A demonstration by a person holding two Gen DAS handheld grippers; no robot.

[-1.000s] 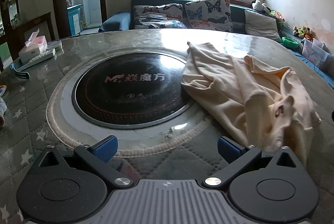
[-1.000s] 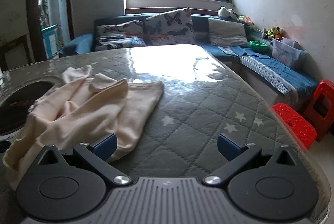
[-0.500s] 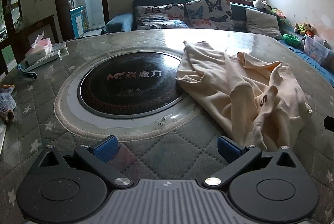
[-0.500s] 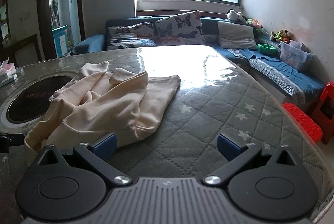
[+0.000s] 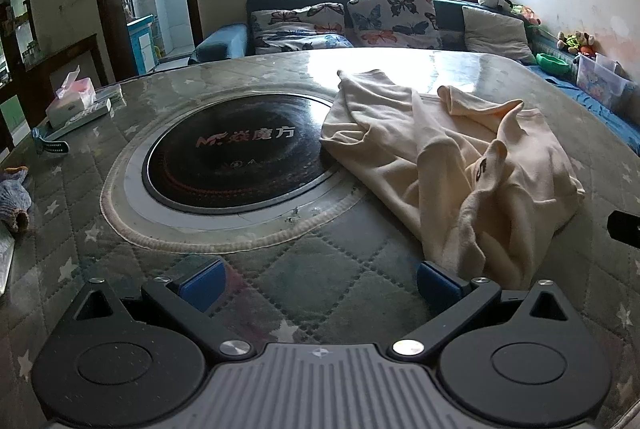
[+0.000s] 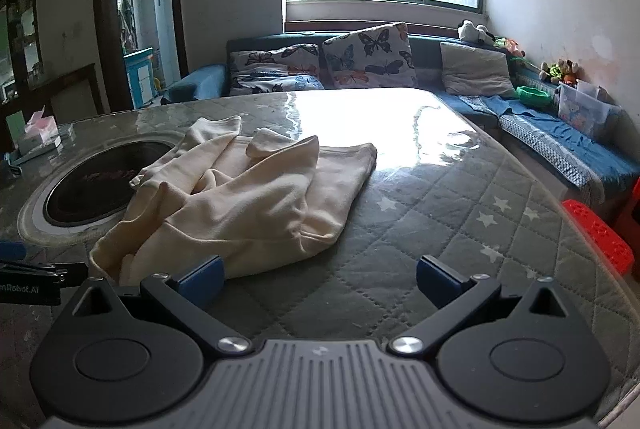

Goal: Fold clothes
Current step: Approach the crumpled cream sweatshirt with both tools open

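- 1 cream garment [image 5: 452,149] is lying crumpled on the table [image 5: 340,269], soft and matte like fleece, bunching into thick rounded folds; its left edge is draping over the rim of the black cooktop [image 5: 236,157].
- In the right wrist view the same garment [image 6: 248,201] is spreading leftward of centre, with its near hem just beyond the left blue pad.
- The table is wearing a grey quilted cover stitched in diamonds and dotted with white stars, under a glossy clear sheet that is catching glare from the window.
- The cooktop is showing as 1 round, smooth, dark glass disc ringed by a pale band and a braided cloth edge.
- The left gripper [image 5: 320,281] is hovering over the quilt with its 2 blue-padded fingers spread wide, grasping nothing; the right pad is sitting just beside the garment's near fold.
- The right gripper [image 6: 318,279] is likewise gaping, its 2 fingers released over bare quilt.
- 1 tissue box [image 5: 70,99] is sitting at the far left with a flat pale object beside it that is too small to identify.
- A small dark mark on 1 fold of the garment is staying unreadable.
- 1 blue knitted item [image 5: 14,197] is being cut off by the left edge.
- 2 butterfly-print cushions [image 5: 392,13] are leaning on the sofa behind.
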